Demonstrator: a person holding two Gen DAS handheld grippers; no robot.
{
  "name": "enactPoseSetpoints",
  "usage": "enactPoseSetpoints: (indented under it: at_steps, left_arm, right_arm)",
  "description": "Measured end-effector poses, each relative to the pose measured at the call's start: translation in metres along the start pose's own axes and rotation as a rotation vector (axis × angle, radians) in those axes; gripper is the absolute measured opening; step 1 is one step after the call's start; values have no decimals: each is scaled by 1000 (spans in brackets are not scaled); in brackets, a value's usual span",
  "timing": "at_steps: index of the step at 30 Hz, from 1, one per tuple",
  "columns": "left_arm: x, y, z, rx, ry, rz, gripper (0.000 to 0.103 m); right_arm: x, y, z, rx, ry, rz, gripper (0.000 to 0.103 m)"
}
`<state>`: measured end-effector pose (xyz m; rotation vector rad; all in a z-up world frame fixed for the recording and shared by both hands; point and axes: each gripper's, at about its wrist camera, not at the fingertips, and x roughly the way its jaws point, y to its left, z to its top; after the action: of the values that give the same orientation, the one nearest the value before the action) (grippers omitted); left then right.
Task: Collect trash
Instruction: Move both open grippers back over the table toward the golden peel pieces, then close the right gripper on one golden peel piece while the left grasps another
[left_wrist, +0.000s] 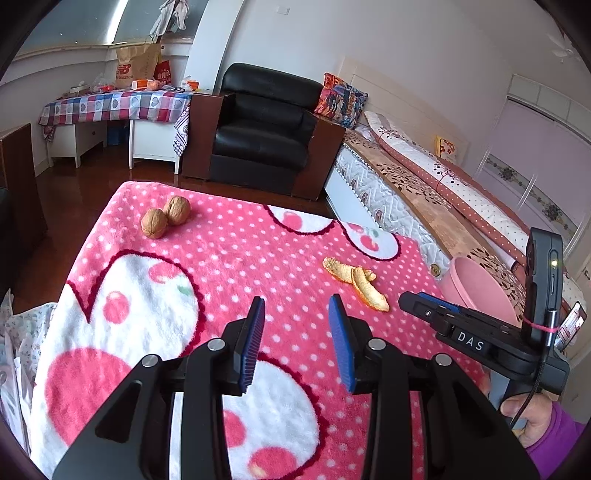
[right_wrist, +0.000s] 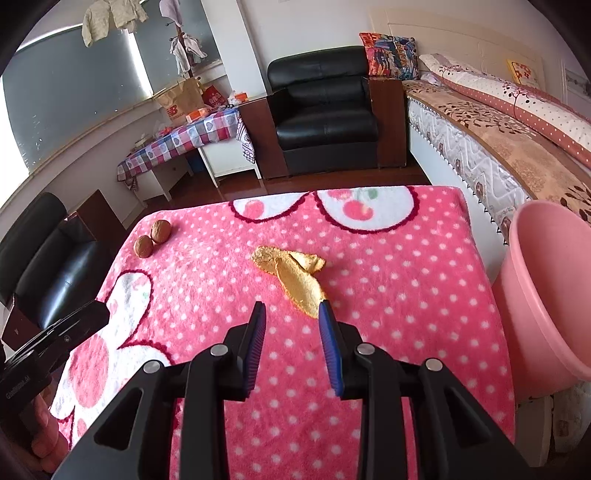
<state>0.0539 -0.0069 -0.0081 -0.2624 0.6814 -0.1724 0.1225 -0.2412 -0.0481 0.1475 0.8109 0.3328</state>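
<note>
A curled strip of orange peel (right_wrist: 295, 277) lies on the pink dotted blanket (right_wrist: 388, 295), seen also as peel (left_wrist: 356, 280) in the left wrist view. My right gripper (right_wrist: 292, 311) is open just short of the peel's near end, and its right fingertip (right_wrist: 325, 308) stands beside that end; nothing is between the pads. My left gripper (left_wrist: 297, 305) is open and empty over the blanket (left_wrist: 221, 258), left of the peel. Two walnuts (left_wrist: 166, 217) sit at the blanket's far left, walnuts (right_wrist: 153, 238) in the right wrist view. A pink bin (right_wrist: 546, 291) stands off the right edge.
The right gripper's body (left_wrist: 480, 332), with a hand (left_wrist: 528, 417) in a purple sleeve, is at the right of the left wrist view. A black armchair (right_wrist: 325, 110) and a bed (right_wrist: 498, 129) lie beyond the blanket. A checked-cloth table (left_wrist: 118, 107) stands far left.
</note>
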Motion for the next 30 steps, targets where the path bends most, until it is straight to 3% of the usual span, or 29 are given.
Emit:
enactPoseSetpoints:
  at_steps: [6, 16, 19, 20, 21, 30]
  left_arm:
    - [14, -4, 17, 4, -8, 5, 36]
    - [76, -28, 38, 32, 72, -32, 36]
    - [94, -31, 39, 35, 92, -29, 36]
    - [100, -32, 40, 36, 100, -25, 36]
    - [105, -32, 40, 38, 106, -22, 36]
    - [147, -35, 32, 34, 177, -1, 36]
  right_arm:
    - [21, -6, 8, -11, 27, -10, 32]
    - [56, -19, 8, 20, 101, 6, 35]
    - [62, -19, 6, 25, 113, 4, 25]
    - [62, -20, 6, 26, 113, 3, 12]
    - [61, -22, 6, 32, 116, 11, 7]
    - [26, -46, 2, 120, 67, 20, 6]
